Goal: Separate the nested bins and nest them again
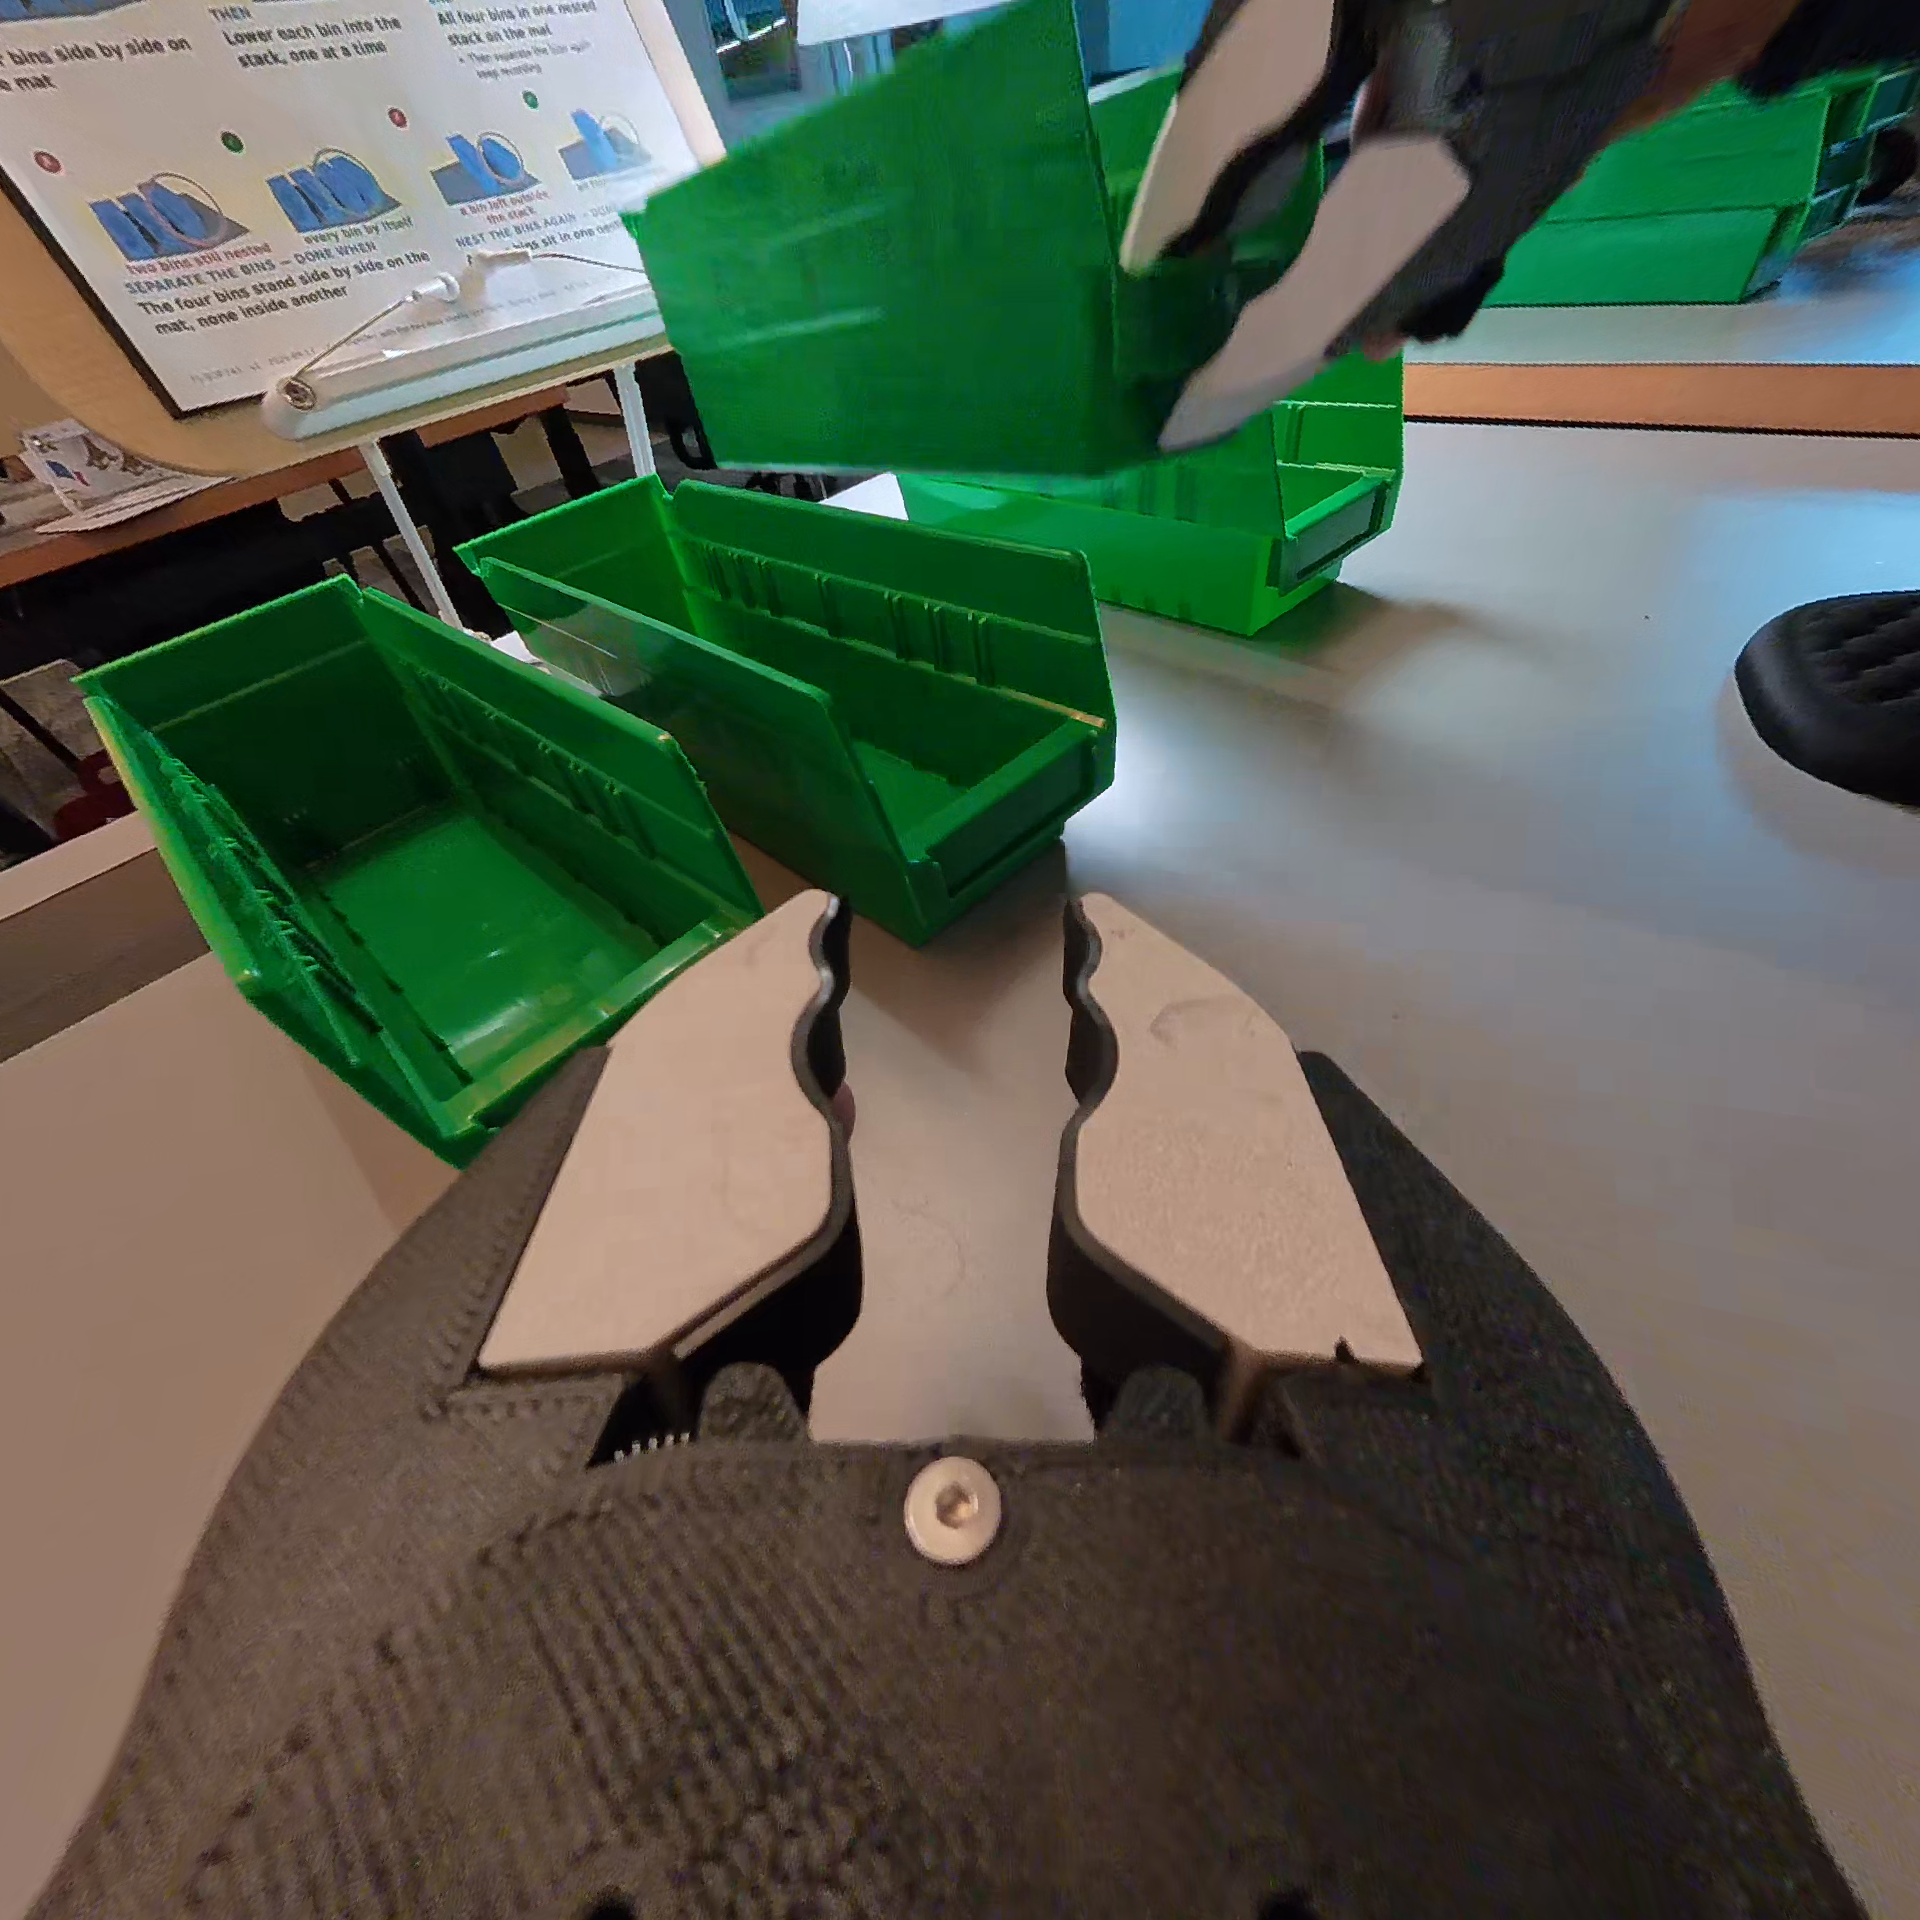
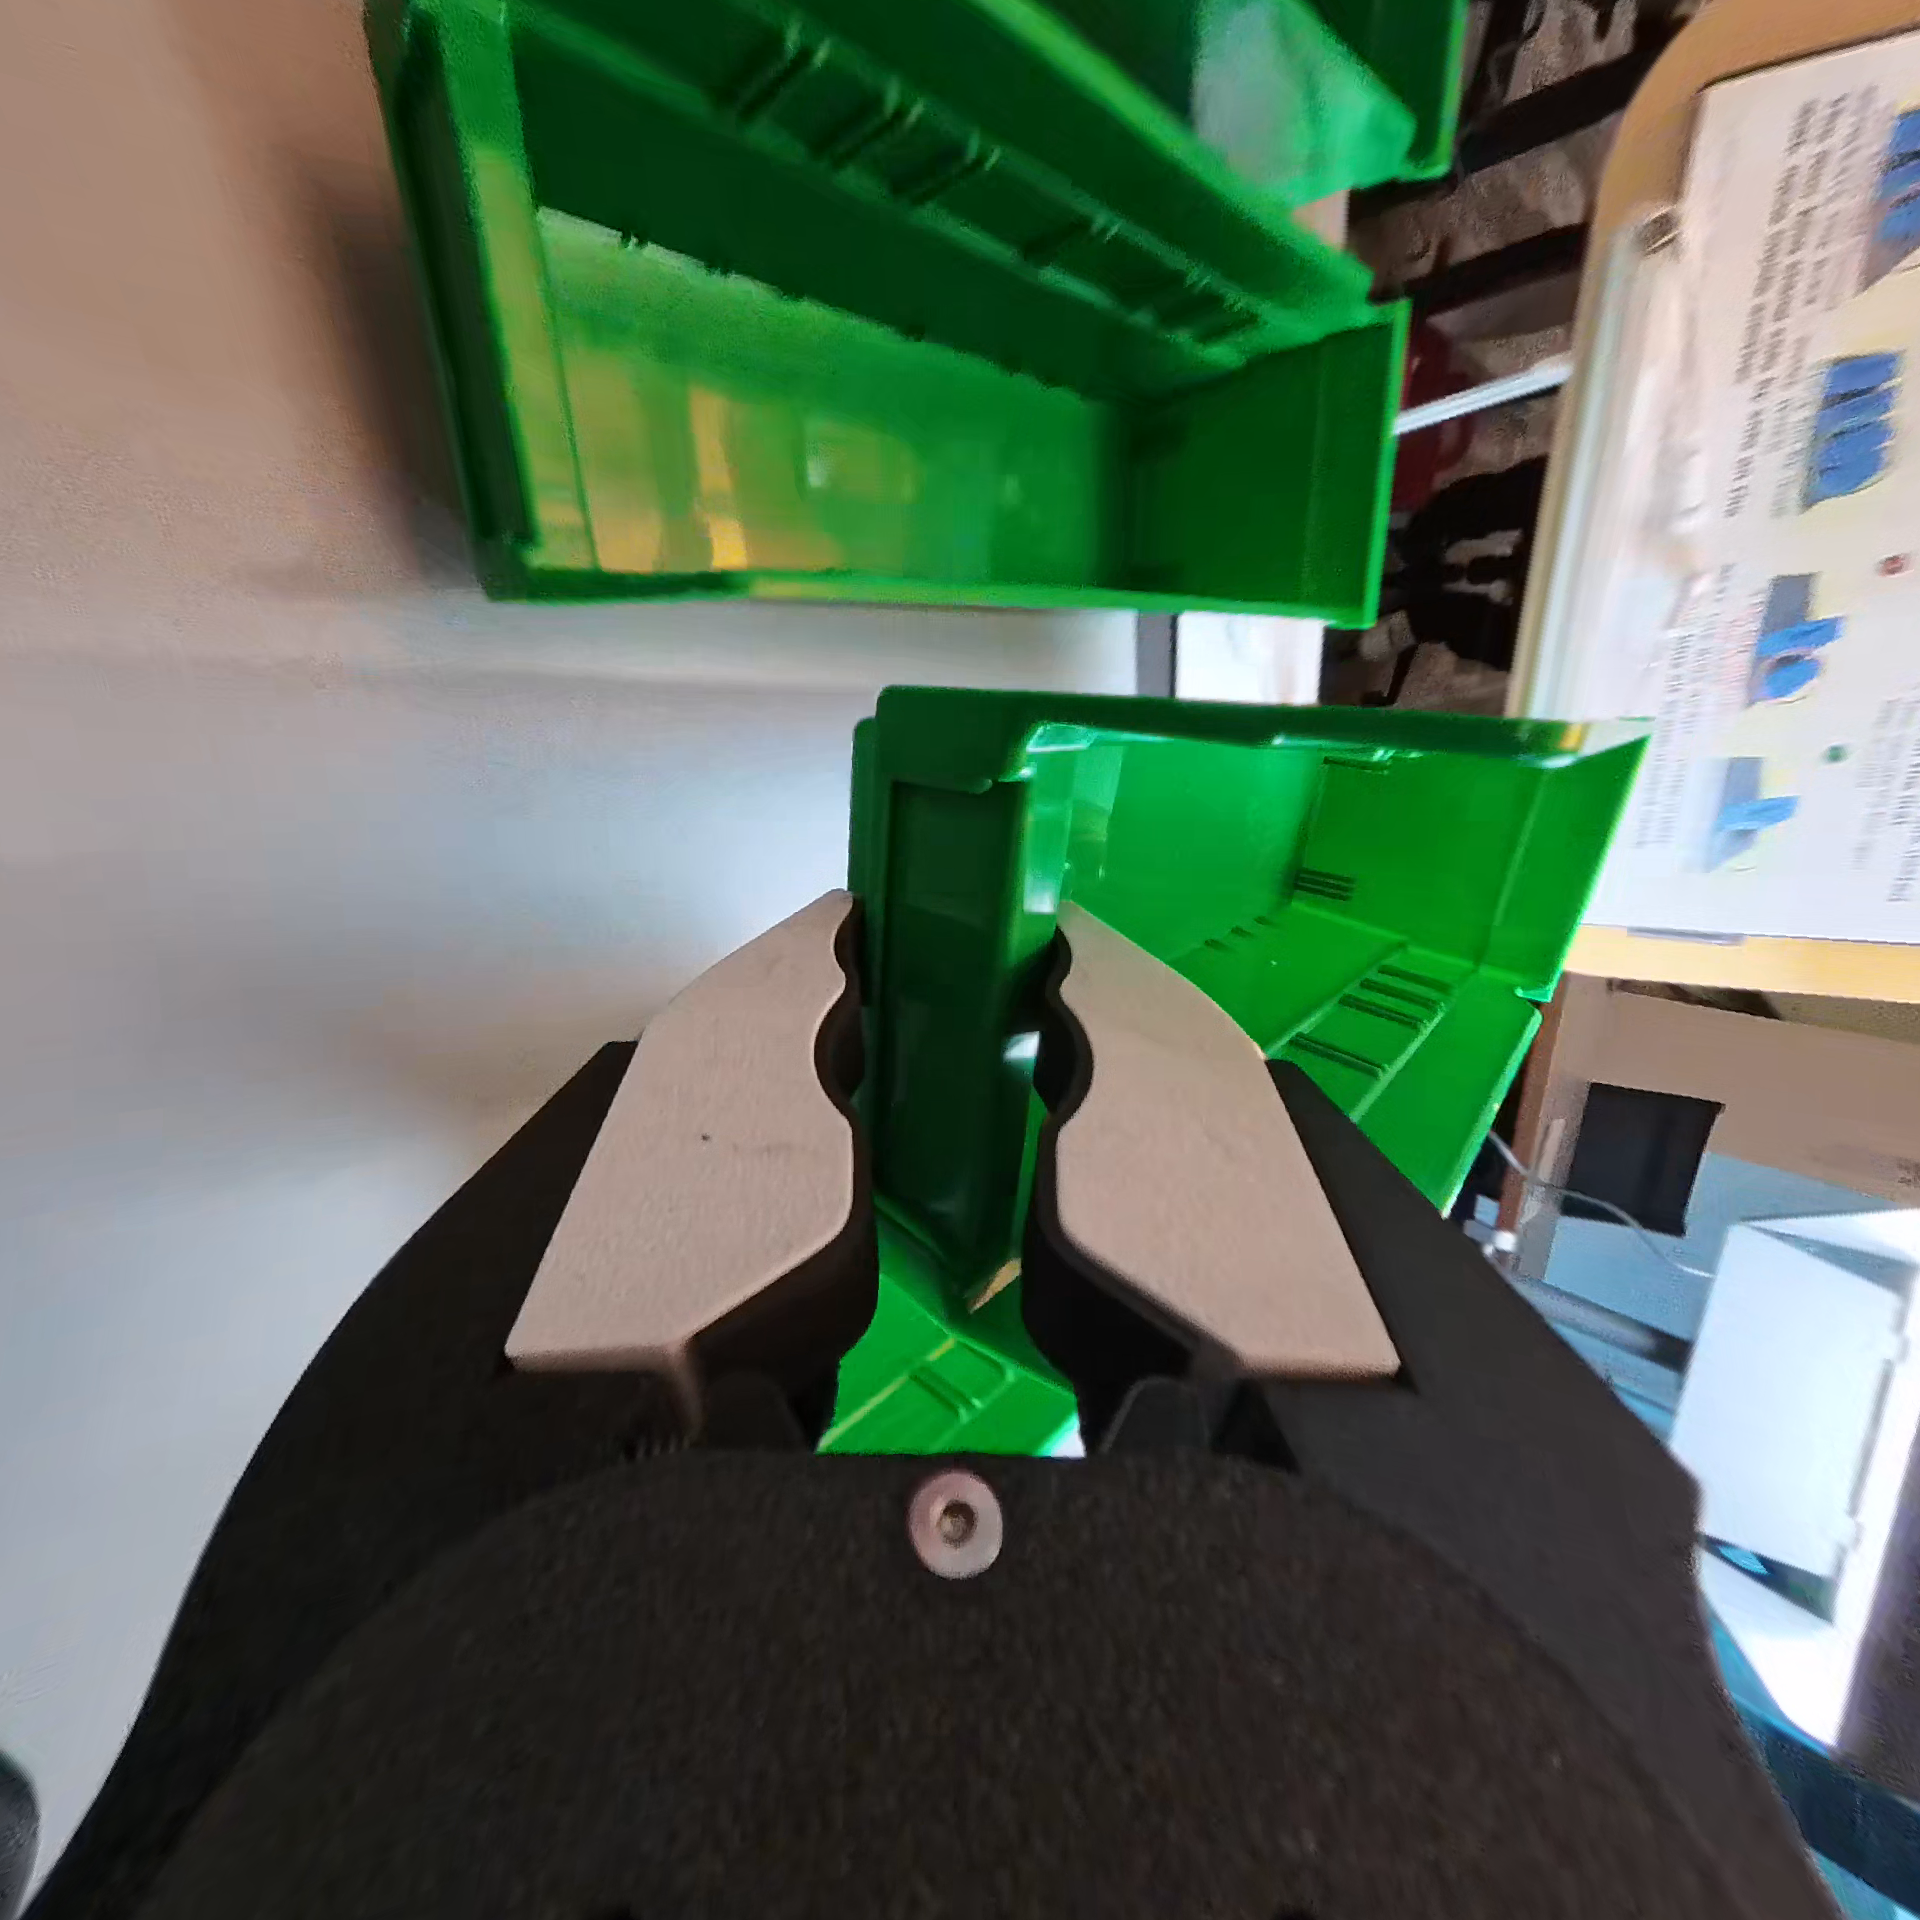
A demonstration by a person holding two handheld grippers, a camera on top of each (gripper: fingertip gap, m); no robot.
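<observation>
Left wrist view: the table [image 1: 1558,831] is noted as the largest surface, grey, with a poster board [image 1: 312,187] propped at 11 o'clock. Two green bins are stood apart on it, the near bin [image 1: 416,862] at 9 o'clock and the middle bin [image 1: 831,707] just beside it toward the centre. A far bin [image 1: 1195,540] rests at 1 o'clock. Directly above it a lifted bin [image 1: 894,281] is held tilted in the air, clear of the one below.

The right tongs [image 1: 1247,301] are seen pinching the lifted bin's front lip. The left tongs [image 1: 951,966] are spread, nothing between them, low over the table.

Right wrist view: the front lip is confirmed clamped in the right tongs [image 2: 951,966].

Judged step: either separating or re-nesting; it cannot be told which. The next move calls for the lifted bin to be levelled and lowered squarely.
</observation>
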